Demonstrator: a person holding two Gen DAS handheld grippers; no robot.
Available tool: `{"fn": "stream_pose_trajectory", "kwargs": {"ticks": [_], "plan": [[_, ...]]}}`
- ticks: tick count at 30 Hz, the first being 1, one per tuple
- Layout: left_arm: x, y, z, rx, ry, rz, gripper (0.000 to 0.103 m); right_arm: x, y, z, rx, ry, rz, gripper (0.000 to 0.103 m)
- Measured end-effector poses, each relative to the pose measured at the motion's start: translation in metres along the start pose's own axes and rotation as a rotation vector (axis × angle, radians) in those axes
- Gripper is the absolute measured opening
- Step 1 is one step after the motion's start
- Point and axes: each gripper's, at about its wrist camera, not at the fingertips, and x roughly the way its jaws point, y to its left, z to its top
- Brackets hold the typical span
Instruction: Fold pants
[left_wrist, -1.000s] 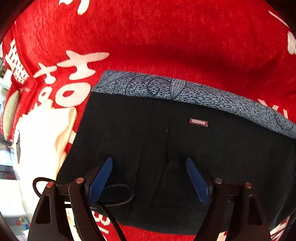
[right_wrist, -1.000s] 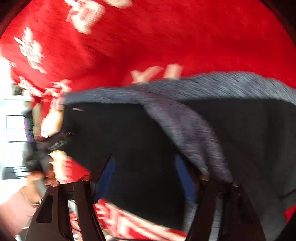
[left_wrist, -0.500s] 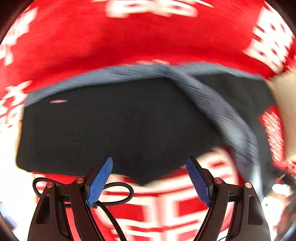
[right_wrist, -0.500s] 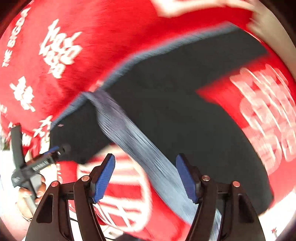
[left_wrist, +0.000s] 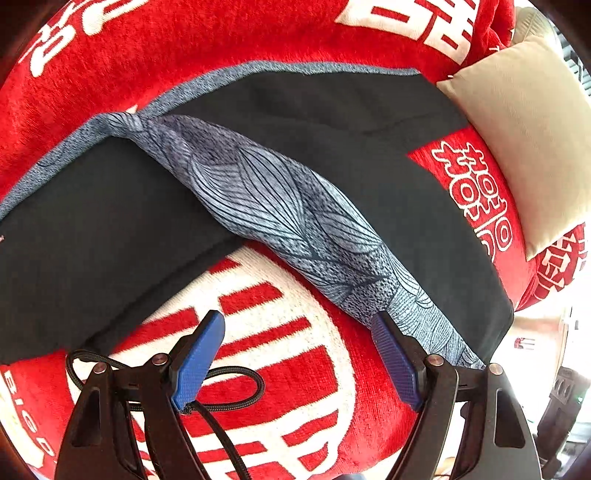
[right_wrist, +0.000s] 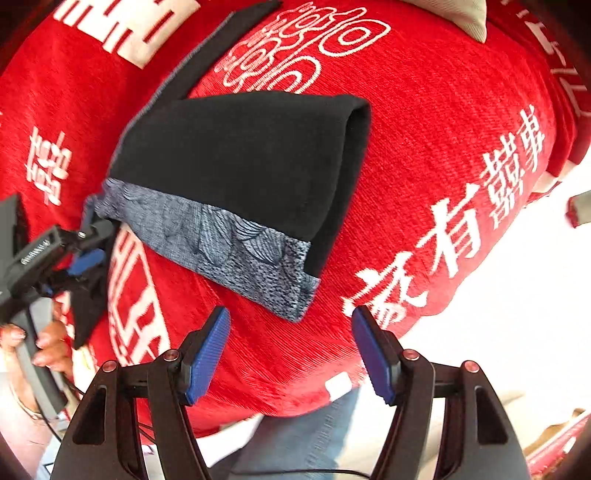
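Observation:
The black pants (left_wrist: 110, 229) with a grey-blue patterned side stripe (left_wrist: 280, 206) lie folded over on a red blanket with white lettering (left_wrist: 280, 369). In the left wrist view my left gripper (left_wrist: 295, 354) is open and empty, just short of the stripe's near edge. In the right wrist view the pants (right_wrist: 243, 158) show as a doubled black fold with the stripe (right_wrist: 229, 254) along its near edge. My right gripper (right_wrist: 291, 350) is open and empty, a little short of the stripe's corner. The left gripper (right_wrist: 81, 251) shows there at the left, held in a hand.
A beige cushion (left_wrist: 524, 122) lies at the far right of the blanket, touching the pants. The blanket's front edge (right_wrist: 424, 325) drops off to a pale floor at the right. The person's jeans (right_wrist: 303, 443) stand just below the edge.
Both grippers have pulled back from the pants toward the blanket's near edge. The pants now lie folded over, with the stripe running diagonally across them.

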Motion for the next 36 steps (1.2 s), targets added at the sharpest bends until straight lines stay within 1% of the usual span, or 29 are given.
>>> {"fn": "stream_pose_trajectory", "kwargs": {"ticks": [3,4,6,8,9,10,11,13,14,16,17,19,21,24,25,28,29,31,32,33,34,36], "plan": [[0.006,-0.001,-0.001,-0.004,0.006,0.003,0.083,-0.001,0.003,0.001,-0.025,-0.029,0.050,0.071],[0.010,-0.003,-0.001,-0.009,0.014,0.003,0.083,0.002,0.005,0.003,-0.032,-0.026,0.071,0.069],[0.016,-0.005,-0.002,-0.014,0.027,0.005,0.083,0.013,0.008,0.002,-0.029,-0.010,0.099,0.054],[0.022,-0.010,-0.001,-0.016,0.037,-0.001,0.083,0.019,0.009,0.004,-0.017,0.018,0.124,0.017],[0.025,-0.013,0.000,-0.018,0.044,-0.009,0.077,0.020,0.009,0.005,-0.018,0.027,0.130,0.009],[0.028,-0.016,0.000,-0.026,0.056,-0.032,0.070,0.019,0.008,0.010,-0.013,0.047,0.157,0.005],[0.031,-0.019,0.001,-0.031,0.067,-0.046,0.056,0.017,0.008,0.014,-0.006,0.057,0.189,0.003],[0.032,-0.024,0.003,-0.040,0.076,-0.071,0.043,0.006,0.008,0.023,-0.016,0.064,0.232,0.003],[0.032,-0.026,0.005,-0.046,0.083,-0.094,0.028,-0.002,0.012,0.032,-0.035,0.069,0.254,0.003],[0.030,-0.031,0.010,-0.064,0.092,-0.126,0.027,-0.016,0.017,0.048,-0.057,0.075,0.290,0.003],[0.027,-0.034,0.014,-0.069,0.086,-0.128,0.027,-0.025,0.020,0.060,-0.067,0.076,0.321,0.003],[0.018,-0.038,0.023,-0.084,0.075,-0.134,0.027,-0.038,0.028,0.082,-0.087,0.075,0.356,0.003],[0.009,-0.041,0.033,-0.098,0.059,-0.140,0.027,-0.051,0.040,0.112,-0.119,0.069,0.382,0.003],[-0.019,-0.040,0.052,-0.113,-0.001,-0.120,0.027,-0.066,0.057,0.169,-0.173,0.047,0.405,0.003],[-0.029,-0.040,0.059,-0.116,-0.034,-0.107,0.027,-0.071,0.061,0.186,-0.190,0.035,0.405,0.003],[-0.056,-0.034,0.079,-0.129,-0.126,-0.050,0.027,-0.081,0.078,0.240,-0.258,-0.001,0.386,0.003],[-0.064,-0.030,0.084,-0.143,-0.153,-0.022,0.027,-0.084,0.086,0.263,-0.290,-0.015,0.373,0.003],[-0.073,-0.020,0.092,-0.176,-0.188,0.030,0.028,-0.086,0.099,0.303,-0.347,-0.043,0.338,0.003],[-0.073,-0.016,0.094,-0.192,-0.192,0.055,0.028,-0.082,0.107,0.323,-0.373,-0.057,0.308,0.003],[-0.071,-0.011,0.096,-0.214,-0.188,0.087,0.028,-0.078,0.110,0.335,-0.387,-0.066,0.286,0.003],[-0.066,-0.006,0.097,-0.234,-0.178,0.108,0.028,-0.070,0.118,0.359,-0.409,-0.080,0.238,0.003],[-0.058,0.002,0.098,-0.273,-0.161,0.138,0.028,-0.057,0.128,0.385,-0.429,-0.082,0.194,0.003]]}}
